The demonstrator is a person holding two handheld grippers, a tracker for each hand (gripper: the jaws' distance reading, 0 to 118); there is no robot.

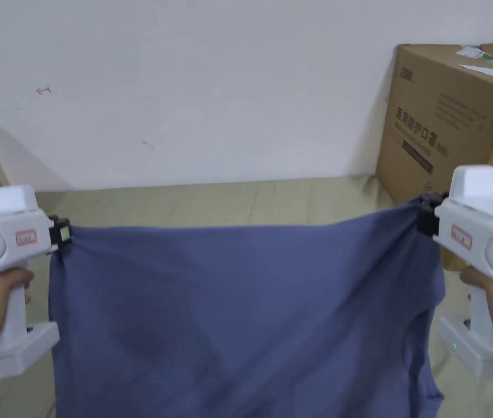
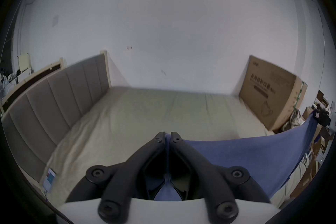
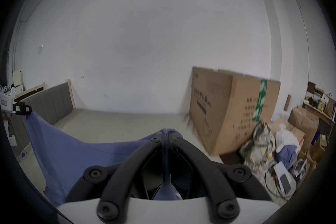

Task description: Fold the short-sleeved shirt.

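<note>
A blue short-sleeved shirt [image 1: 240, 321] hangs spread wide in the air above the bed, its top edge stretched between both grippers. My left gripper [image 1: 66, 235] is shut on the shirt's upper left corner; in the left gripper view [image 2: 168, 137] the jaws pinch blue cloth [image 2: 236, 158] that runs off to the right. My right gripper [image 1: 424, 215] is shut on the upper right corner; in the right gripper view [image 3: 166, 134] a fold of the shirt [image 3: 72, 151] bulges above the closed jaws. The shirt's lower part falls below the head view.
A beige mattress [image 1: 213, 201] lies under the shirt, against a white wall. A large cardboard box [image 1: 447, 120] stands at the bed's right end. A grey padded headboard [image 2: 54, 97] runs along the left. Bags and boxes [image 3: 272, 146] are piled to the right.
</note>
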